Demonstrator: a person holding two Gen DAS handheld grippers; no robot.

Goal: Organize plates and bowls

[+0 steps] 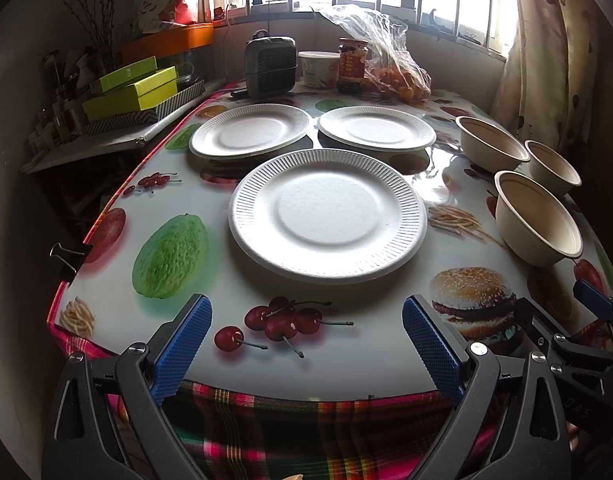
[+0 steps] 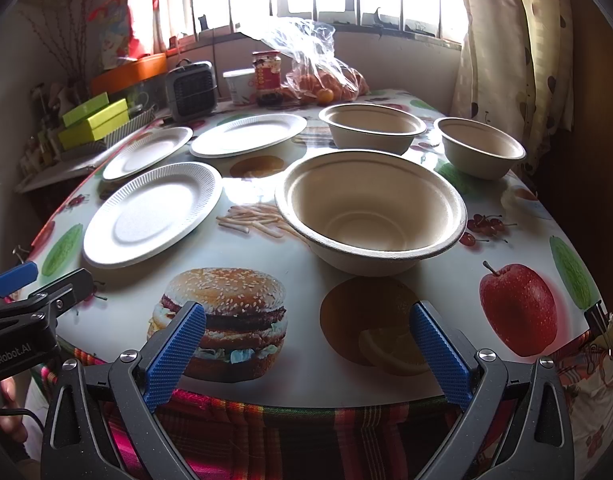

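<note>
Three white paper plates lie flat and apart on the printed tablecloth: a near plate point(image 1: 327, 216) point(image 2: 152, 214), a far-left plate point(image 1: 250, 131) point(image 2: 147, 153) and a far-right plate point(image 1: 376, 128) point(image 2: 248, 135). Three beige bowls stand upright to their right: a near bowl point(image 1: 537, 218) point(image 2: 370, 210), a middle bowl point(image 1: 491, 143) point(image 2: 371, 125) and a far-right bowl point(image 1: 552, 166) point(image 2: 482, 146). My left gripper point(image 1: 306, 320) hangs open at the table's front edge, short of the near plate. My right gripper point(image 2: 308, 326) is open too, short of the near bowl. Nothing is held.
At the back stand a small grey heater point(image 1: 271, 65), a white tub point(image 1: 318, 69), a jar point(image 1: 352, 64) and a plastic bag of oranges point(image 1: 394, 68). Green boxes point(image 1: 132, 92) sit on a shelf to the left. A curtain point(image 2: 510, 52) hangs right. A binder clip point(image 1: 68, 258) pins the cloth.
</note>
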